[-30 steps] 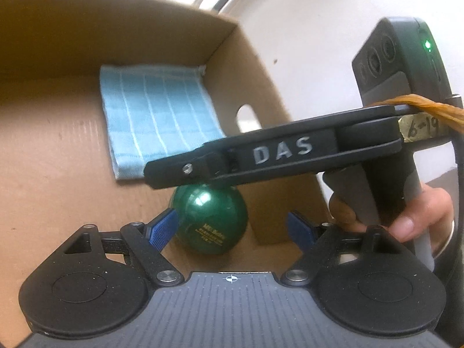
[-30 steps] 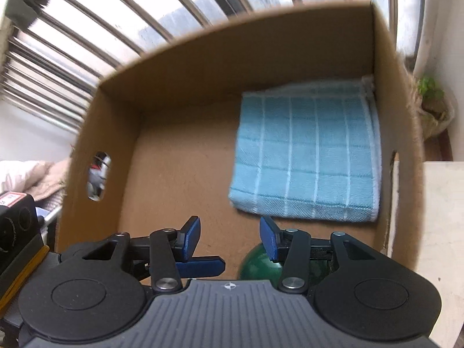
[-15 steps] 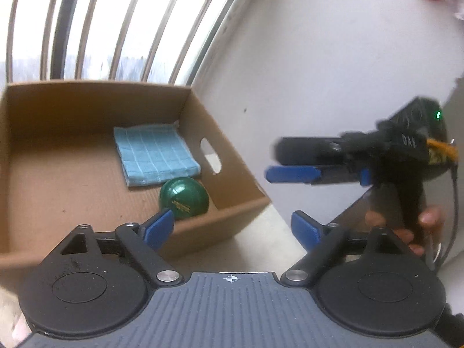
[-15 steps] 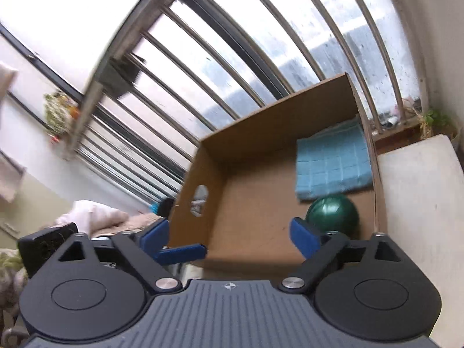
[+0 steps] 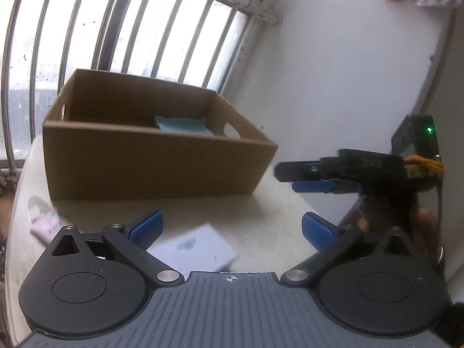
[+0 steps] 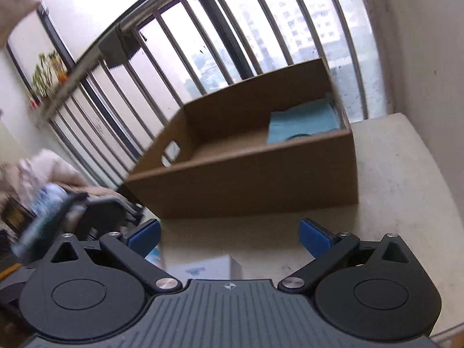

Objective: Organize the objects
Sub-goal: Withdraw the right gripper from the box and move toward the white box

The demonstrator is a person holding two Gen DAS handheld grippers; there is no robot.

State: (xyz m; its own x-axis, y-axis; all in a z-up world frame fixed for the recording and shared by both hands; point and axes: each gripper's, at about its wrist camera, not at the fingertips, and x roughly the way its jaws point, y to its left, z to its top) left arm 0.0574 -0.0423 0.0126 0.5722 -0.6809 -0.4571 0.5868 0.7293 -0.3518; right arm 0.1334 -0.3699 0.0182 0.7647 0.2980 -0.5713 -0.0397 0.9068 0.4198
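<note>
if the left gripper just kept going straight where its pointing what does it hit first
Probably the table top, or the white box lying low between the opening, empty jaws of the left gripper; beyond stands the cardboard box. Depth is unclear.

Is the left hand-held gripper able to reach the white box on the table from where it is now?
Probably yes. The left hand-held gripper is empty, its jaws opening, and the white box lies on the table just below and ahead of it, nothing between. The cardboard box stands farther back.
</note>
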